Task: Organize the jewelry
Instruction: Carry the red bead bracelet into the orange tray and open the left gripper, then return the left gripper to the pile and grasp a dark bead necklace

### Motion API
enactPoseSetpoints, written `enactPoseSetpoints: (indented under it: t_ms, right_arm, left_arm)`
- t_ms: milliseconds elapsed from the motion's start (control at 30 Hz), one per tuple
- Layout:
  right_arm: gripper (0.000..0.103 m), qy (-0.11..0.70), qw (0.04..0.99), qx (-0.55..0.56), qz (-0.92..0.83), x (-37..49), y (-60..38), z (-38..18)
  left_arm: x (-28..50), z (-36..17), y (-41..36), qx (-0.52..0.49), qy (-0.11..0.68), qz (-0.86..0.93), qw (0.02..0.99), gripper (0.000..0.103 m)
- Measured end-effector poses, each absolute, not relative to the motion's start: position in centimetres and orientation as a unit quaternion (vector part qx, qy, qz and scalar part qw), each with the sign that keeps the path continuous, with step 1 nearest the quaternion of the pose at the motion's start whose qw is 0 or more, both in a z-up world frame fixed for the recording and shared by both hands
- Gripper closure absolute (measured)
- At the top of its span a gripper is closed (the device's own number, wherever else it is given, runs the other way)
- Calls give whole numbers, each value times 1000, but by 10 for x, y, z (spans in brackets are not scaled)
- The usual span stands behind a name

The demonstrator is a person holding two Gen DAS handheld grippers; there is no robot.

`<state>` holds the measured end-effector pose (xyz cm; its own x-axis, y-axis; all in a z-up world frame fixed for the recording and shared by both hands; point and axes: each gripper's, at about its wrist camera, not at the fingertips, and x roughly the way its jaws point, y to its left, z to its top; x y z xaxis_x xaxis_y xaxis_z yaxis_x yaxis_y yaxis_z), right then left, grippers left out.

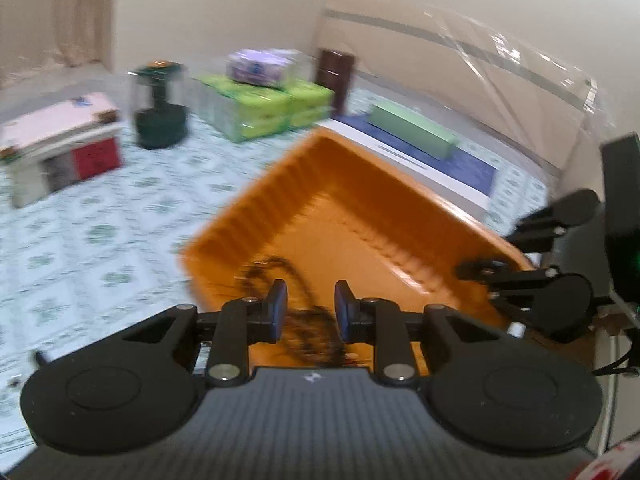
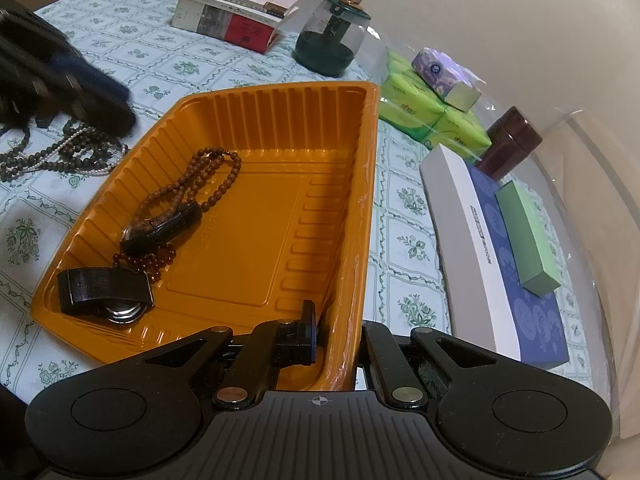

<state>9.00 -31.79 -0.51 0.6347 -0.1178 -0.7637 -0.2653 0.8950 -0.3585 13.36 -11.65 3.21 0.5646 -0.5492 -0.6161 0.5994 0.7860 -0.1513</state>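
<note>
Right tongs (image 2: 334, 334) clamped on orange tray (image 2: 248, 216) wall, left tongs (image 1: 311, 308) apart over blurred dark beads (image 1: 304, 320).

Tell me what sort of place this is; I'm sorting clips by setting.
Probably a room in a home, at a table. A floral tablecloth covers it, with stacked books, tissue packs and a curtain against a plain wall. An orange tray holds bead strands and watches.

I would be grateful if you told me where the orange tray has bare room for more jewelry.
The orange tray is bare across its middle and right side, up to the wall the right gripper clamps. Its left side is crowded: brown bead strands and two watches.
</note>
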Motion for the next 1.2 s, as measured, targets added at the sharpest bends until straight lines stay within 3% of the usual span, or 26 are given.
enactPoseSetpoints:
  t_ms: [100, 167, 467, 800, 933, 1067, 1200]
  right_arm:
    - [98, 425, 876, -225, 41, 90, -318, -5]
    - [98, 426, 875, -225, 41, 89, -317, -5]
    - [98, 427, 875, -227, 41, 88, -317, -5]
    - [98, 430, 872, -233, 38, 88, -315, -6]
    - [98, 431, 871, -234, 37, 89, -314, -7]
    - [98, 432, 870, -235, 37, 90, -313, -7]
    - [98, 432, 870, -235, 37, 90, -313, -7]
  left_arm:
    - [134, 34, -77, 24, 329, -276, 903, 77]
    - [132, 33, -48, 17, 327, -234, 916, 69]
    - [113, 12, 55, 18, 338, -85, 937, 69]
    - [99, -46, 70, -33, 388, -59, 919, 69]
    - [110, -62, 66, -53, 405, -59, 911, 74]
    - [117, -71, 59, -30, 409, -50, 911, 93]
    - [120, -70, 59, -17, 410, -46, 911, 97]
